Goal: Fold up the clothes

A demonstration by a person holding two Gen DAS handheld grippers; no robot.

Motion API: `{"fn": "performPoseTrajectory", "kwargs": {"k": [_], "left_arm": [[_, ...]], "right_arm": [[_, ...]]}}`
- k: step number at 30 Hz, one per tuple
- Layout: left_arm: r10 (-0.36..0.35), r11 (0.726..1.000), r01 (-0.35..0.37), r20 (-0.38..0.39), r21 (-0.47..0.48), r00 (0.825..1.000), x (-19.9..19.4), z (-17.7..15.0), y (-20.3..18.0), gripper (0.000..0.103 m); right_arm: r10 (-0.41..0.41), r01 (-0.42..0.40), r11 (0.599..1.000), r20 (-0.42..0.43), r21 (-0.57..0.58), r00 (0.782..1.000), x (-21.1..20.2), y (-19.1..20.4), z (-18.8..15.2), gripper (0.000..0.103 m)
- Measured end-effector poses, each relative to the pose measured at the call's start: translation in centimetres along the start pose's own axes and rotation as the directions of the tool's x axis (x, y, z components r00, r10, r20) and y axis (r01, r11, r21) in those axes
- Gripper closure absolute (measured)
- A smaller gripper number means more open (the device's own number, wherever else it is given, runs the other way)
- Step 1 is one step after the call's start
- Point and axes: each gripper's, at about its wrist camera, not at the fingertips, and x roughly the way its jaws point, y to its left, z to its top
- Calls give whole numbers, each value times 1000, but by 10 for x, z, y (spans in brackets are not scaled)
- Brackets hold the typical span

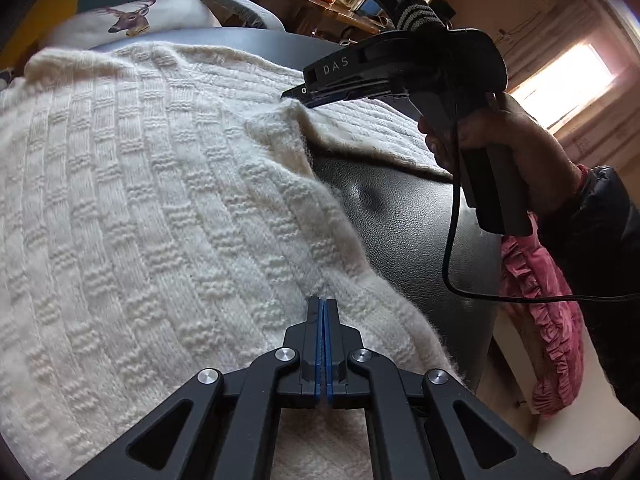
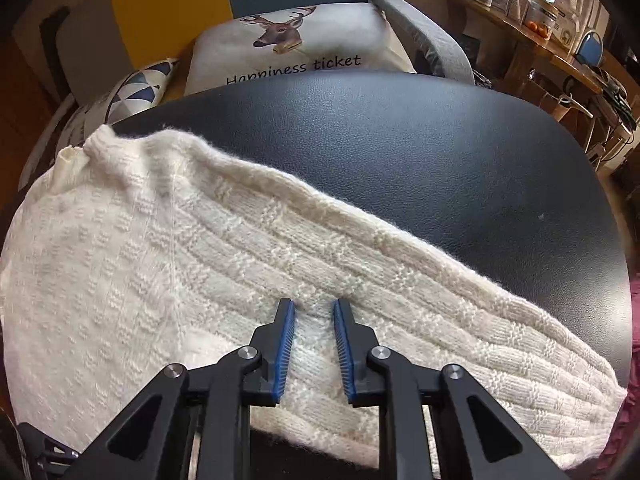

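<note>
A cream knit sweater [image 1: 140,200] lies spread on a black leather surface [image 1: 400,220]. My left gripper [image 1: 323,304] is shut, its blue pads pressed together, with the tips on the sweater near its lower edge. I cannot tell if any fabric is pinched. My right gripper [image 1: 294,94], held by a hand [image 1: 512,140], has a fold of the knit tented up at its tip. In the right wrist view the right gripper [image 2: 314,312] is closed on the thick sweater [image 2: 120,260] where the sleeve meets the body. The sleeve runs off to the right.
Bare black leather [image 2: 400,160] stretches beyond the sweater. Behind it stands a grey chair [image 2: 424,36] with a deer cushion [image 2: 296,44] and a triangle-pattern cushion [image 2: 132,88]. A cluttered wooden shelf [image 2: 520,40] is far right. Pink ruffled fabric [image 1: 540,300] hangs beside the surface, and a cable [image 1: 452,240] dangles.
</note>
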Motion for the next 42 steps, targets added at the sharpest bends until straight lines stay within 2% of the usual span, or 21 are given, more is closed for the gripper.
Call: {"fn": "performPoseTrajectory", "kwargs": {"k": [2, 7, 9, 11, 13, 15, 16, 17, 19, 20, 22, 23, 25, 27, 32, 36, 39, 42], "left_arm": [[-15, 1000, 15, 9, -25, 1000, 1, -1, 3, 102], [65, 995, -67, 24, 74, 998, 3, -7, -19, 102], [48, 997, -49, 19, 52, 999, 3, -6, -18, 102], [34, 999, -35, 49, 26, 998, -10, 0, -12, 102], [75, 996, -79, 106, 32, 991, -30, 12, -3, 102], [136, 990, -138, 165, 6, 977, -53, 32, 17, 102], [190, 981, -193, 190, -3, 963, -63, 43, 30, 101], [249, 967, -253, 214, -12, 945, -72, 54, 43, 101], [390, 919, -393, 244, -36, 888, -88, 77, 73, 101], [417, 908, -415, 248, -62, 875, -98, 85, 91, 101], [452, 892, -438, 251, -115, 856, -121, 99, 131, 100], [455, 891, -437, 254, -127, 854, -128, 106, 143, 97], [458, 889, -438, 255, -134, 852, -138, 116, 160, 72], [472, 882, -454, 250, -126, 845, -140, 119, 172, 57], [506, 862, -496, 238, -106, 829, -145, 126, 200, 57], [569, 821, -564, 216, -87, 794, -151, 117, 222, 57], [590, 806, -587, 200, -80, 782, -152, 115, 235, 50], [605, 791, -611, 178, -26, 776, -143, 116, 239, 40]], "right_arm": [[-7, 7, 1000, 7, -4, 1000, 1, -1, 2, 84], [-12, 11, 1000, 26, 18, 1000, 3, -7, 7, 84], [-13, 12, 1000, 34, 20, 999, 3, -8, 8, 84], [3, -4, 999, 38, 36, 999, -2, -10, 10, 84], [28, -31, 998, 50, 56, 998, -9, -11, 12, 84], [94, -103, 991, 101, 85, 990, -23, -9, 15, 84], [138, -149, 985, 127, 87, 982, -31, -7, 18, 83], [173, -187, 979, 153, 81, 973, -37, -1, 21, 82], [253, -267, 962, 182, 57, 950, -45, 11, 29, 82], [289, -302, 952, 177, 47, 941, -45, 19, 34, 82], [310, -319, 947, 165, 30, 936, -41, 36, 42, 82], [296, -302, 953, 168, 9, 940, -40, 45, 43, 82], [294, -291, 956, 157, -41, 943, -34, 60, 50, 81], [303, -292, 952, 135, -94, 943, -25, 73, 60, 80], [292, -276, 941, 57, -198, 955, 1, 97, 93, 77], [188, -169, 935, 31, -312, 982, 24, 125, 113, 77], [104, -95, 921, 5, -378, 995, 44, 138, 121, 77], [99, -83, 907, 18, -412, 995, 50, 138, 122, 73]]}}
